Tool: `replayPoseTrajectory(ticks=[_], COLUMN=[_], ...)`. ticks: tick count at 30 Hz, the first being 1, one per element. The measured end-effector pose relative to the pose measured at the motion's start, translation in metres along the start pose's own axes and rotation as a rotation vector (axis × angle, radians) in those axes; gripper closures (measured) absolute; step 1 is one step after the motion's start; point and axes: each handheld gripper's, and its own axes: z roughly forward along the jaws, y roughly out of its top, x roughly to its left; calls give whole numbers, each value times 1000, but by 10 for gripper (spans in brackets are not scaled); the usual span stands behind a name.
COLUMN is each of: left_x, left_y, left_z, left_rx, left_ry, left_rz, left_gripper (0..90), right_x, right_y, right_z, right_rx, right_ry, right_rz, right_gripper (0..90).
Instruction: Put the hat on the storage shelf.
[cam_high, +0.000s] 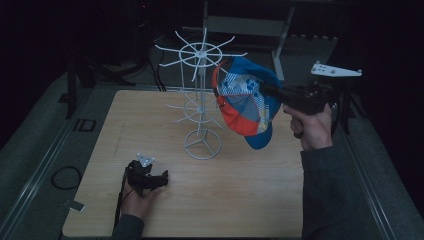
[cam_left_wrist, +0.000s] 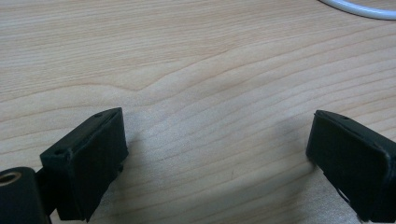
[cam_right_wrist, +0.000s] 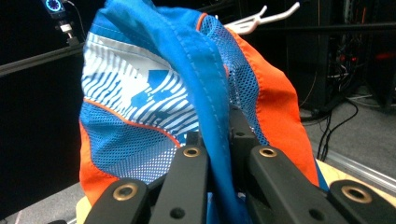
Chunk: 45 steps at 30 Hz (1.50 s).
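The high view was dim and grainy, its surroundings near black toward 12 o'clock, with only the pale wooden tabletop (cam_high: 210, 200) catching light. The left gripper view was bright and even, soft shadows pooling at 6 o'clock. The right gripper view showed a dark backdrop and slight blur.

High view overlooks the table (cam_high: 210, 200) (tool cameras sit close)
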Motion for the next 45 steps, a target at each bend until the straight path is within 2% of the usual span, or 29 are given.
replayPoseTrajectory(ticks=[4,10,13,18,23,26,27,28,29,30,31,32,33,34,35,36,37,38,39,45], left_x=[0,0,0,0,0,0,0,0,0,0,0,0,0,0,0,0,0,0,0,0], left_y=[0,0,0,0,0,0,0,0,0,0,0,0,0,0,0,0,0,0,0,0], left_z=[0,0,0,0,0,0,0,0,0,0,0,0,0,0,0,0,0,0,0,0], left_rx=[-1,-2,5,7,7,6,4,4,6,6,6,6,6,6,6,6,4,4,3,4], left_ry=[0,-3,-4,-6,-7,-8,-7,-7,-8,-8,-8,-8,-8,-8,-8,-8,-8,-8,-8,-8], left_rz=[-1,1,7,11,12,11,9,9,12,12,11,11,10,10,10,10,7,7,7,7], left_gripper=[54,54,54,54,54,54,54,54,54,54,54,54,54,54,54,54,54,54,54,54], right_x=[-4,-3,-2,-3,-3,-3,-3,-3,-2,-2,-1,-1,0,0,0,0,2,2,3,2], right_y=[-6,-14,-18,-22,-25,-26,-27,-27,-28,-28,-29,-29,-30,-30,-31,-31,-34,-34,-37,-42], right_z=[5,10,15,19,20,19,18,18,17,17,17,17,18,18,18,18,20,20,21,22], right_rx=[19,57,98,119,127,125,130,130,138,138,146,146,156,156,175,175,203,203,228,261], right_ry=[-5,-24,-48,-50,-45,-43,-34,-34,-40,-40,-53,-53,-75,-75,-78,-78,-93,-93,-108,-118], right_rz=[8,-11,-27,-31,-34,-35,-52,-52,-65,-65,-75,-75,-89,-89,-101,-101,-116,-116,-128,-137], right_gripper=[879,853,823,794,682,651,607,607,560,560,506,506,451,451,390,390,342,342,303,271])
